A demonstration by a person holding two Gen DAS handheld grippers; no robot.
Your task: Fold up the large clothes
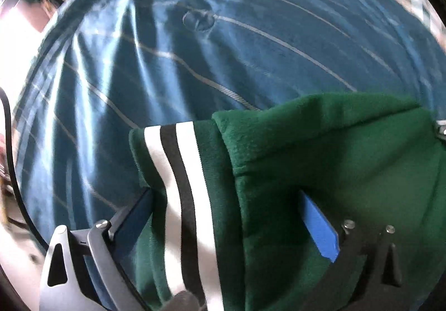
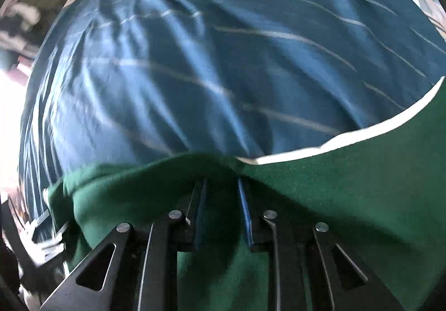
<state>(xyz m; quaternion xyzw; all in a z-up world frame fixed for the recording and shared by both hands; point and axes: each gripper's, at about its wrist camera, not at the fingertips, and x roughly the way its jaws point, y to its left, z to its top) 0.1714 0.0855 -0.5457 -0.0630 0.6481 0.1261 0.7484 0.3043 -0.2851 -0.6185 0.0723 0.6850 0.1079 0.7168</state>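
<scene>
From the left wrist camera we see our left gripper [image 1: 223, 199] pointing down with its jaws spread wide. A green garment [image 1: 320, 149] lies between and over them: one blue-padded finger [image 1: 320, 227] pokes up through a fold, the other finger [image 1: 133, 216] stands at the garment's edge. The pads press on nothing that we can make out. A band of white and black stripes [image 1: 181, 185] runs down the cloth between the jaws. Beyond the jaws stretches a blue bedsheet [image 1: 195, 60] with thin pale lines, rumpled into soft creases.

From the right wrist camera we see our right gripper [image 2: 221, 194] with its jaws drawn close together, a narrow gap between the two blue pads. The green garment [image 2: 348, 199] bunches up around and just ahead of the fingertips, with cloth in the gap; the picture is blurred, so we cannot tell whether the pads truly pinch it. A white trim [image 2: 348, 138] edges the garment ahead of the jaws to one side. The same blue bedsheet [image 2: 195, 60] fills the view beyond.
</scene>
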